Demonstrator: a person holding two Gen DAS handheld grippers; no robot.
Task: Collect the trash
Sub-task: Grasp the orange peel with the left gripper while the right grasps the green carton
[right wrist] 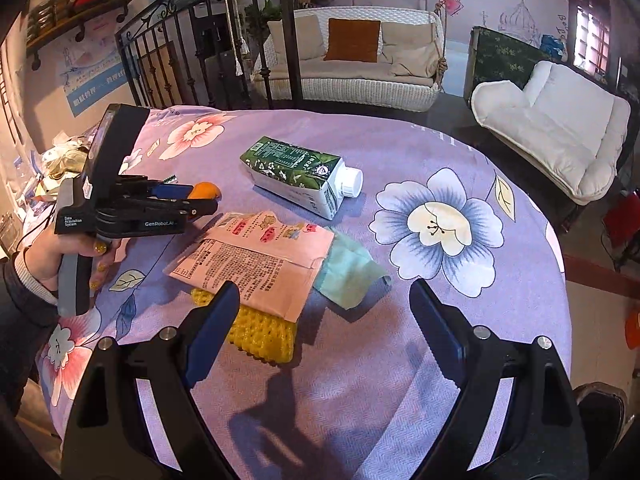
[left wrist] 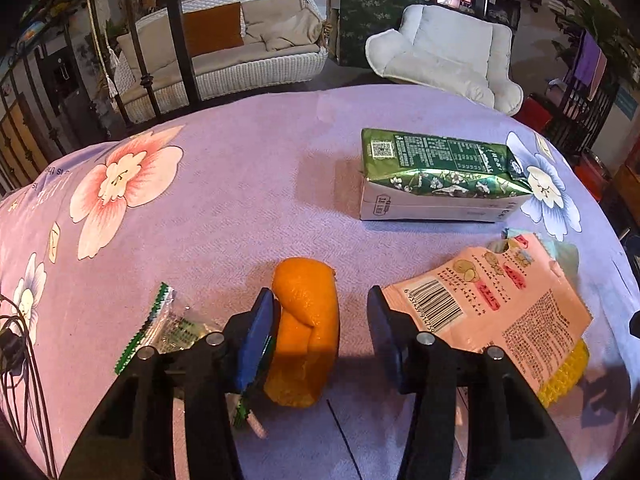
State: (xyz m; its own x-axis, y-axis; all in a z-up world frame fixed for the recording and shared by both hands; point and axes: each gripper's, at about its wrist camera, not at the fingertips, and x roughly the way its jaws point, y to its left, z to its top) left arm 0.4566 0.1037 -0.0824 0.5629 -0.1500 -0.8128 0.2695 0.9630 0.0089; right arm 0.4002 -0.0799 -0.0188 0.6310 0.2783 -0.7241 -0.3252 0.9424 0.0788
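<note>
An orange peel [left wrist: 306,330] lies on the purple flowered tablecloth [left wrist: 248,184], between the fingers of my left gripper [left wrist: 322,312]. The jaws are open; the left pad touches the peel and the right pad stands apart from it. A green-edged clear wrapper [left wrist: 160,332] lies just left of the left finger. A pink snack bag [left wrist: 504,304] lies to the right, over a yellow foam net [left wrist: 564,376]. A green and white carton [left wrist: 440,176] lies on its side farther back. My right gripper [right wrist: 324,316] is open and empty above the cloth, near the pink bag [right wrist: 256,260], foam net [right wrist: 260,330] and a teal wrapper [right wrist: 348,272].
In the right wrist view the left gripper [right wrist: 200,194] sits at the table's left with the peel [right wrist: 206,190] at its tips. The carton [right wrist: 300,178] has a white cap. A metal railing [right wrist: 180,52] and sofas stand beyond the table's far edge.
</note>
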